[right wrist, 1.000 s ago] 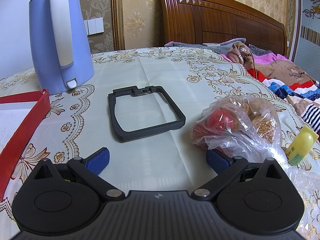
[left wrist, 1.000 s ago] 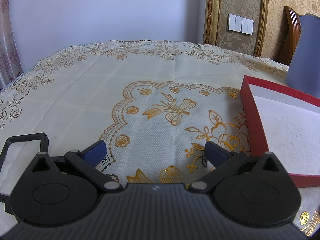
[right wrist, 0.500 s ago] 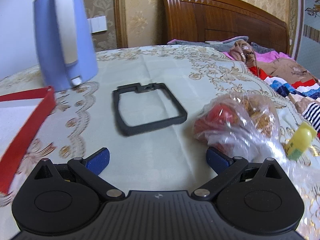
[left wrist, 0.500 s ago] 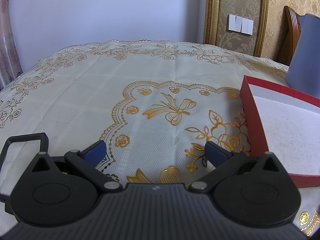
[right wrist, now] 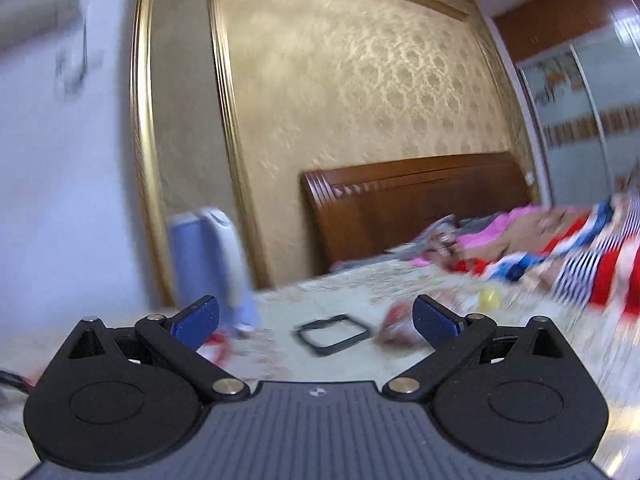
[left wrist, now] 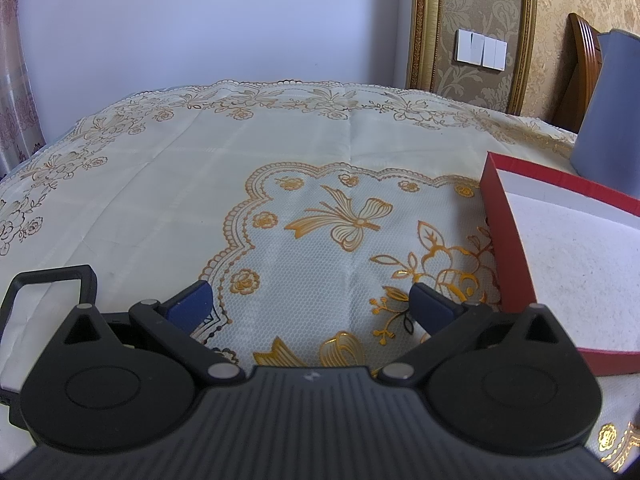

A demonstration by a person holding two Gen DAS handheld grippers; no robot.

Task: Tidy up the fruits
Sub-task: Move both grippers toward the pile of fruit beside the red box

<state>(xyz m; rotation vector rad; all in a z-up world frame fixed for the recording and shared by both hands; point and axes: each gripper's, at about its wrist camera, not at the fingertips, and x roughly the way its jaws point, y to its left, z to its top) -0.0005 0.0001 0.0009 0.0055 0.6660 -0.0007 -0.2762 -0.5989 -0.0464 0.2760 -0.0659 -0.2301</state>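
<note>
Nothing is sorted yet, as far as these views show. Your left tongs [left wrist: 310,306] hang low over the table [left wrist: 192,184] with the jaws spread wide and nothing between them. Just to their right sits the red box [left wrist: 510,240], its white floor bare where visible; its far right part is cut off by the frame, so you cannot rule out something lying there.

Your right tongs [right wrist: 316,320] are also wide open and hold nothing. That view is smeared by motion and tilted up toward the wall and the headboard [right wrist: 412,200], so details are weak. The fruits are in the plastic bag [right wrist: 396,326], a reddish blur on the table just left of the right blue pad, beyond the tips. A black frame [right wrist: 332,334] lies left of the bag, and the blue kettle [right wrist: 208,256] stands farther left. A small yellow thing [right wrist: 490,298] lies beyond the bag; what it is cannot be told.

By the look of it, the whole job remains: reach the bag, take out the fruit, and set it in the box.
</note>
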